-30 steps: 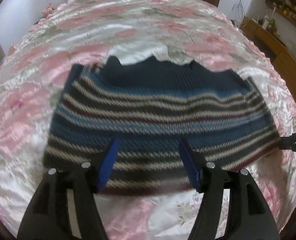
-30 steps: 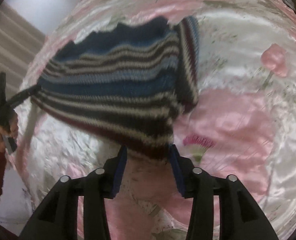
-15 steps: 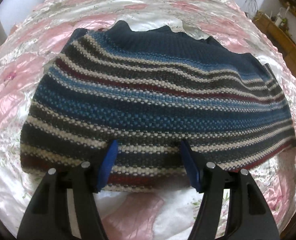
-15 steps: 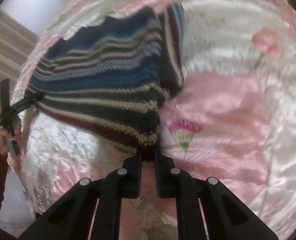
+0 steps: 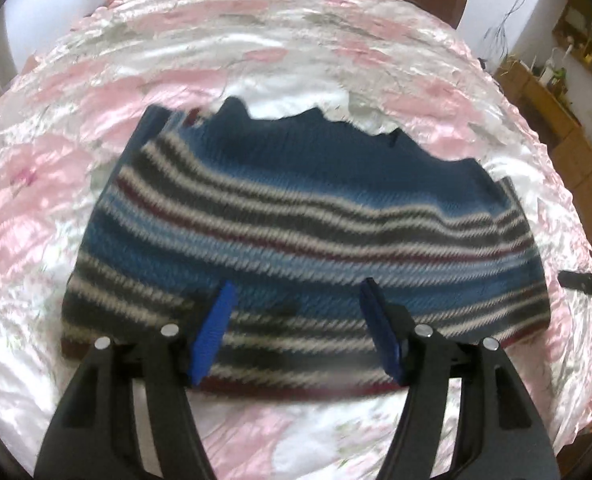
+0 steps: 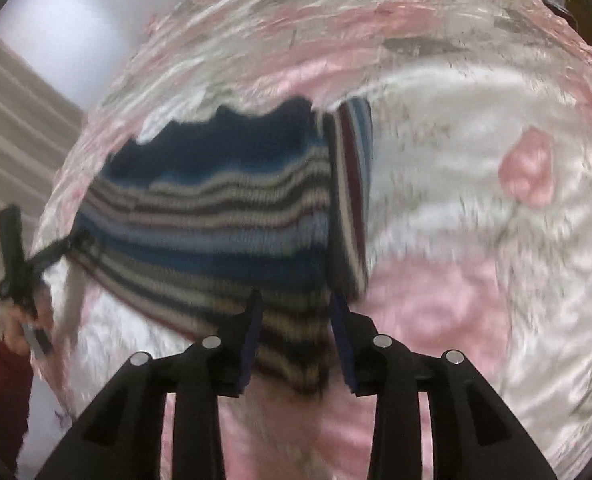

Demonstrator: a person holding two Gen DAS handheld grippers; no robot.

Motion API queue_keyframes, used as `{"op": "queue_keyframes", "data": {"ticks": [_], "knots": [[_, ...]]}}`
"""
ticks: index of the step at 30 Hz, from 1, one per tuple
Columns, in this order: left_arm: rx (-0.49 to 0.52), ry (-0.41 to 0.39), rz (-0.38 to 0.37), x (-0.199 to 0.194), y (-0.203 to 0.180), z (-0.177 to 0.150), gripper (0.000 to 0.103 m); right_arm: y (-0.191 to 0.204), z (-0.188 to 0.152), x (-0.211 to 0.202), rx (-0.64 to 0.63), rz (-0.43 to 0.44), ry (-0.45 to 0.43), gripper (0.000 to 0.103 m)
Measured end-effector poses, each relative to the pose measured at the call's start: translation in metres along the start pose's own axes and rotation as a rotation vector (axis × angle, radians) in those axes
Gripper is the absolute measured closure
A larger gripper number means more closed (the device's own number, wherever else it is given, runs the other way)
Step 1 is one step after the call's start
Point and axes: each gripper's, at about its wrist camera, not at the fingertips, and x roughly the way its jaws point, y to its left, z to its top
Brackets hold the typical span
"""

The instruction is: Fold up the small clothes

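No container shows in either view; your striped sweater (image 5: 304, 236) lies flat on the pink floral satin cover (image 5: 95, 92), at the centre of the left wrist view. Its long axis runs from 9 to 3 o'clock there, stripes following that line, with the dark navy edge toward 12 and the maroon hem toward 6. In the right wrist view a narrow striped flap (image 6: 350, 196) lies along the sweater's 3 o'clock side, its stripes running 12 to 6.

Your left gripper (image 5: 298, 332) is spread wide, blue pads (image 5: 211, 336) over the hem area with nothing pinched between them; contact with the knit cannot be told.

Your right gripper (image 6: 296, 340) is parted too, the sweater's near corner sitting between its fingers, not clamped. At 9 o'clock your left hand (image 6: 23, 320) and red sleeve (image 6: 3, 396) show.
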Motion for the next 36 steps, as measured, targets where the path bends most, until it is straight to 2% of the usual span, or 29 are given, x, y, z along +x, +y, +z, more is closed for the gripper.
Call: {"op": "queue_keyframes", "data": {"ticks": [5,7,10,13,16,20,22,24,25,26,27,29,31,34,36], "knots": [[-0.017,0.047,-0.008,0.026,-0.007,0.009,0.038,-0.002,0.033,0.030,0.044,-0.017,0.017,0.066],[-0.012,0.062,0.003,0.037,-0.007,0.009,0.038,-0.002,0.040,0.041,0.060,-0.007,0.033,0.090],[0.002,0.073,0.016,0.046,-0.005,0.009,0.038,-0.002,0.043,0.039,0.059,0.006,0.008,0.092],[-0.004,0.081,0.007,0.050,0.000,0.009,0.038,-0.012,0.039,0.039,0.063,-0.065,0.005,0.093],[-0.019,0.084,-0.003,0.054,0.005,0.008,0.038,-0.030,0.031,0.051,0.109,-0.056,0.036,0.094],[0.007,0.080,0.016,0.056,0.001,0.007,0.038,-0.033,0.028,0.054,0.126,-0.040,0.033,0.092],[0.002,0.084,0.018,0.056,0.002,0.008,0.038,-0.029,0.027,0.051,0.105,-0.047,0.037,0.088],[-0.011,0.092,0.019,0.054,0.002,0.010,0.038,-0.026,0.027,0.044,0.101,-0.049,0.038,0.075],[-0.021,0.094,0.022,0.051,0.001,0.012,0.038,-0.023,0.027,0.038,0.104,-0.041,0.029,0.071],[-0.029,0.090,0.023,0.046,0.000,0.013,0.038,-0.022,0.026,0.032,0.107,-0.037,0.018,0.062],[-0.038,0.078,0.014,0.039,-0.001,0.013,0.038,-0.021,0.024,0.024,0.112,-0.034,0.002,0.047],[-0.049,0.039,-0.019,0.024,-0.003,0.014,0.031,-0.024,0.019,0.011,0.126,-0.009,-0.018,0.029],[-0.054,0.027,-0.027,0.016,-0.004,0.015,0.028,-0.029,0.013,0.010,0.147,0.017,0.003,0.028],[-0.045,0.034,-0.020,0.016,-0.004,0.014,0.028,-0.037,0.006,0.024,0.163,0.014,0.059,0.028],[-0.040,0.043,-0.010,0.019,-0.002,0.012,0.028,-0.044,0.002,0.036,0.199,0.046,0.078,0.028]]}}
